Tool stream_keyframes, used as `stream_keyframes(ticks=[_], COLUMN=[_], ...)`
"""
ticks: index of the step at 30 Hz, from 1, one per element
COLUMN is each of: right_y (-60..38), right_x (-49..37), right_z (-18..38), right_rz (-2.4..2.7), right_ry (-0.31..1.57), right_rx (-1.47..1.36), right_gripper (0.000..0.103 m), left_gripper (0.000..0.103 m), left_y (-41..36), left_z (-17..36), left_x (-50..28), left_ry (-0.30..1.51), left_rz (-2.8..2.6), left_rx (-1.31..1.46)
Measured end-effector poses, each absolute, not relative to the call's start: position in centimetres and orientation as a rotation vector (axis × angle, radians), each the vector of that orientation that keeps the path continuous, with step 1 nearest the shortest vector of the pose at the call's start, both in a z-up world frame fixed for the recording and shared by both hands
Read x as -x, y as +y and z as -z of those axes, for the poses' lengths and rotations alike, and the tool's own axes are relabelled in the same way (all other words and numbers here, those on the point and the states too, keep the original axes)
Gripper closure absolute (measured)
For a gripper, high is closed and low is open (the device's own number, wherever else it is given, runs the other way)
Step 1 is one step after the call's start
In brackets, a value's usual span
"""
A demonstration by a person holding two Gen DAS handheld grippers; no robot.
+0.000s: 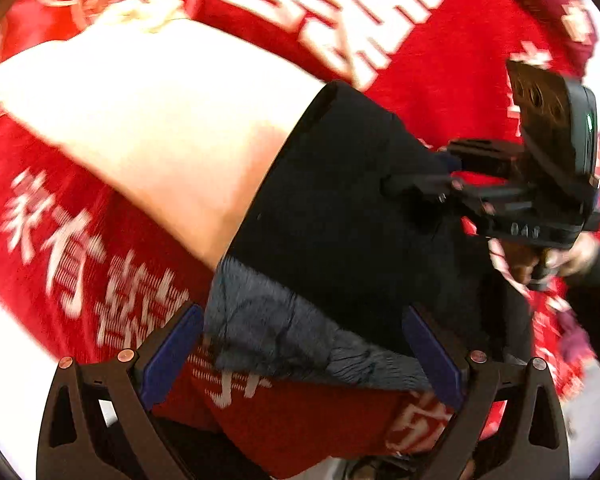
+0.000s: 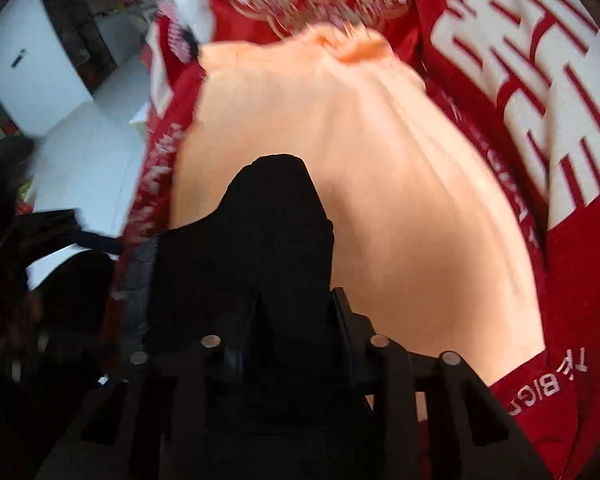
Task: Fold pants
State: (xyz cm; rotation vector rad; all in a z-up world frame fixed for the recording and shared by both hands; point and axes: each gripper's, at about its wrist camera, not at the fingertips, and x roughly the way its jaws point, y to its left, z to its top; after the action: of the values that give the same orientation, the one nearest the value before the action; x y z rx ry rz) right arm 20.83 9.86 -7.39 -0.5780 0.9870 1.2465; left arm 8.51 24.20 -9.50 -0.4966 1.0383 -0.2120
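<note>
Black pants [image 2: 252, 240] perhaps hide fingers.

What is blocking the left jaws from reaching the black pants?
Nothing visible. The left gripper hangs with open jaws right over the grey-lined edge of the black pants; the right gripper pinches their cloth.

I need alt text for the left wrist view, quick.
Black pants lie across a pale garment on a red cloth with white characters. The left gripper stands open over the pants' grey-lined edge, and the right gripper is closed on the black fabric at the right.
</note>
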Motion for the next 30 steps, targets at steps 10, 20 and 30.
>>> stream_keyframes(ticks=[10, 20, 30], right_y=[5.3, 5.3, -5.9], right_x=[-15.9, -14.9, -15.9], right_z=[1.7, 1.5, 3.3], right_rz=[-1.305, -1.220, -0.986], right_ry=[0.821, 0.833, 1.020], right_rx=[0.545, 0.605, 0.636], right_gripper=[0.075, 0.063, 0.010], left_gripper=[0.001, 0.050, 0.070], left_y=[24.9, 17.6, 16.6], left_z=[6.4, 9.2, 8.5], left_x=[-11.4, -13.8, -14.5], left_ry=[0.915, 1.048, 1.142], left_rz=[0.555, 0.635, 0.473], left_rx=[0.282, 0.107, 0.060])
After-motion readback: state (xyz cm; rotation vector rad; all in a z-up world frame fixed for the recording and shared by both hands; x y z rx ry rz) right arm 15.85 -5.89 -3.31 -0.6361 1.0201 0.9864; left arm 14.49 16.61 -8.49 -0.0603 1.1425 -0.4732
